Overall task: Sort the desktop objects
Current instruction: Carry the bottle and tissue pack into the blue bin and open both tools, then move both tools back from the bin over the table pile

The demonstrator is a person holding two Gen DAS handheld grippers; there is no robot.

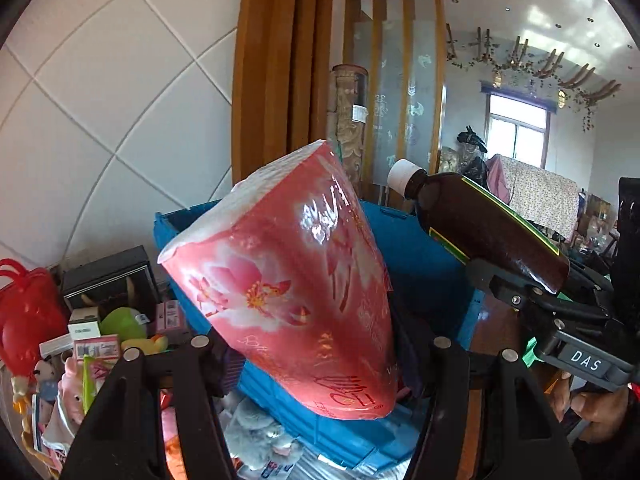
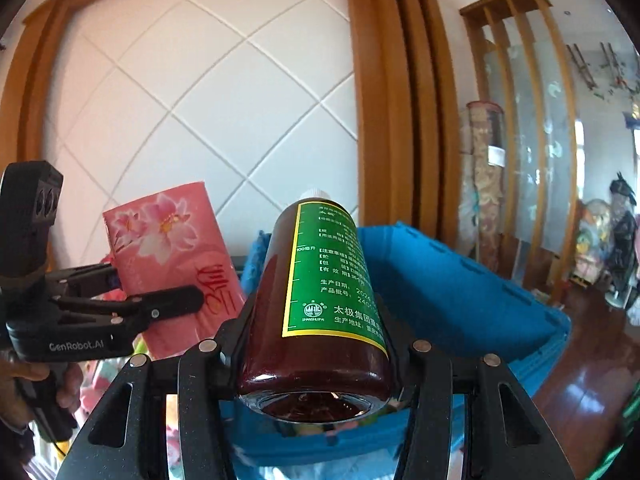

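At far left the desk holds clutter: a red basket (image 1: 24, 312), small boxes (image 1: 96, 346) and a green toy (image 1: 122, 322). The left tool (image 1: 316, 344) pinches a pink tissue pack (image 1: 288, 292), held tilted in the air in front of the blue crate (image 1: 420, 264). To its right the right tool (image 2: 316, 344) pinches a brown bottle (image 2: 316, 300) near its base, white cap pointing away, also raised before the crate. A hand (image 2: 24, 388) grips the left tool's handle.
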